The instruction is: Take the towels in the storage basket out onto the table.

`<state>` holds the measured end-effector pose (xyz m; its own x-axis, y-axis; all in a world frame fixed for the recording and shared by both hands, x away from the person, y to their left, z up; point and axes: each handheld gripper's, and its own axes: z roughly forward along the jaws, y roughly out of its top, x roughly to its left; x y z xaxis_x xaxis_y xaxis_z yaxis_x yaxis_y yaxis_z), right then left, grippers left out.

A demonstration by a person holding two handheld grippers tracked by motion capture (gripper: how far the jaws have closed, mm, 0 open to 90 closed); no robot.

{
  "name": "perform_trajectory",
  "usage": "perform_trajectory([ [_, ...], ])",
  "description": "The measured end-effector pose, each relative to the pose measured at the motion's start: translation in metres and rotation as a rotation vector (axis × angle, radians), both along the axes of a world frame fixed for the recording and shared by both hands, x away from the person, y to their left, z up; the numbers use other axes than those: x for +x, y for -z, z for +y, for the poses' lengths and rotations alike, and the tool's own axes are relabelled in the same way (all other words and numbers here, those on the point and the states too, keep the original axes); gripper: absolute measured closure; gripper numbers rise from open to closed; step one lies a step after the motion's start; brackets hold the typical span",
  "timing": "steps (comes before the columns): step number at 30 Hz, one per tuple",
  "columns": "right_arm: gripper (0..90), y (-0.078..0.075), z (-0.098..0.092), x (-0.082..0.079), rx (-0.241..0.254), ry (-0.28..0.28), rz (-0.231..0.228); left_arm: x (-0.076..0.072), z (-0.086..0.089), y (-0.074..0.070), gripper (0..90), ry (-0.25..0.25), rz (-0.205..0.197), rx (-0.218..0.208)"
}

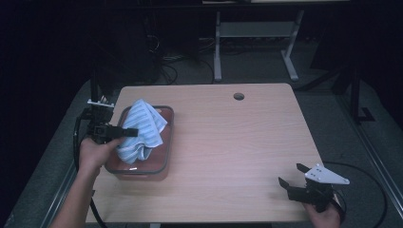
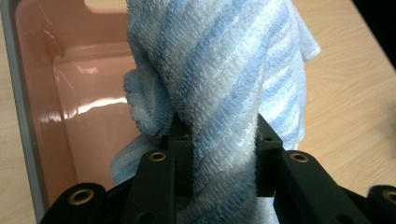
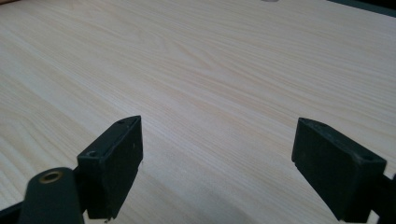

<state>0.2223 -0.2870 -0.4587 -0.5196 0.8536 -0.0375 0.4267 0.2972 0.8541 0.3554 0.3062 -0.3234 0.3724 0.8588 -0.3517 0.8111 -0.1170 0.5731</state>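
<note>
Pink bin: striped towel inside | left claw clamps towel | right claw wide, empty

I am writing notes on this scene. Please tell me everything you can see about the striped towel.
The towel is soft terry cloth with light blue and white stripes. It is bunched and twisted, not folded flat. The left gripper is shut on it, with a thick fold pinched between the black jaws. Its top stands above the pink tub, while its lower part hangs down into the tub, at the left side of the wooden table.
</note>
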Motion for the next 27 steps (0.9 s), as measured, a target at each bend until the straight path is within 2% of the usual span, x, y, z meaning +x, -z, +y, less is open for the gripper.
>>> perform_trajectory([
  [7, 16.0, 0.0, 0.0, 0.0, -0.001, 0.003, -0.004, 0.003, -0.008, -0.013, 67.4, -0.007, -0.014, -0.014],
  [12, 16.0, -0.001, 0.002, 0.0, -0.002, 0.008, -0.008, 0.005, -0.018, -0.018, 67.3, 0.007, -0.027, -0.025],
  [15, 16.0, -0.001, 0.002, 0.001, -0.003, 0.006, -0.011, 0.007, -0.023, -0.021, 67.2, 0.007, -0.034, -0.048],
  [22, 15.9, -0.003, 0.001, 0.001, -0.001, 0.006, -0.02, 0.009, -0.036, -0.03, 67.2, 0.02, -0.041, -0.029],
  [27, 16.0, -0.003, 0.002, 0.001, 0.0, 0.003, -0.019, 0.012, -0.047, -0.031, 67.2, 0.044, -0.045, -0.015],
])
